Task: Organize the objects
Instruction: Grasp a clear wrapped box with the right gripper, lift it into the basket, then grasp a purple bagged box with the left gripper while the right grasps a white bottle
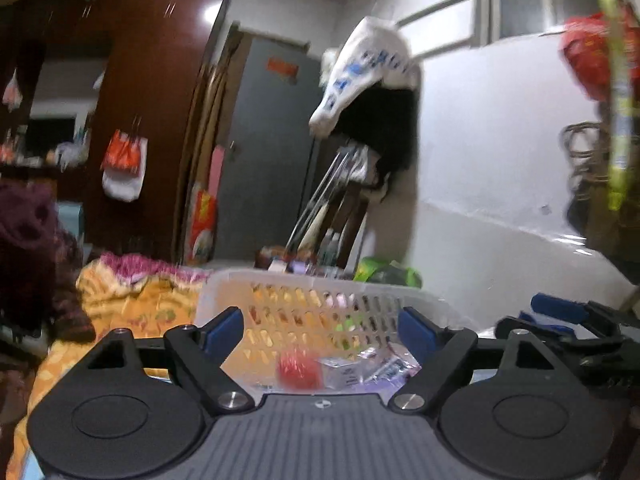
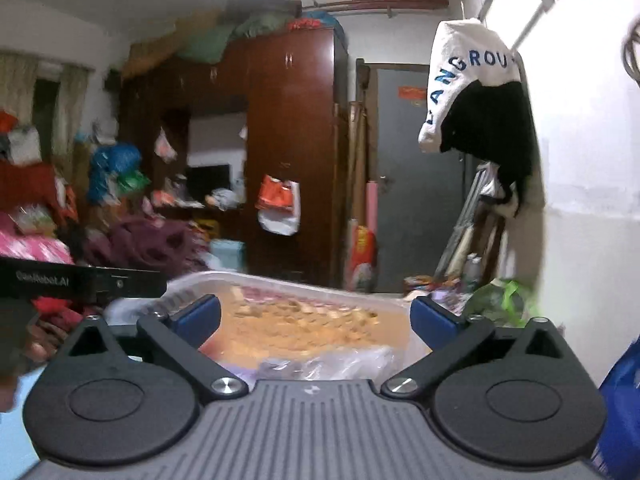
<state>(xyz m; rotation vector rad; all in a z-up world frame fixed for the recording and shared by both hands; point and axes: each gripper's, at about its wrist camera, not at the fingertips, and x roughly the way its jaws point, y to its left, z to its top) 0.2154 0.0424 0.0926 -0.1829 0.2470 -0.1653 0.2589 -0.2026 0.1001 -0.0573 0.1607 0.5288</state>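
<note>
With both your left gripper (image 1: 320,330) and right gripper (image 2: 316,316) spread wide and empty over the white basket (image 1: 224,284) on the bed, you seem between items, so next pick something loose nearby.

Left hand-held gripper (image 1: 320,330) and right hand-held gripper (image 2: 316,316) both gape wide, holding nothing.

Both wrist views look nearly level over a white basket (image 1: 320,284) (image 2: 280,282) close below toward the wardrobe (image 1: 152,92) (image 2: 288,140).
</note>
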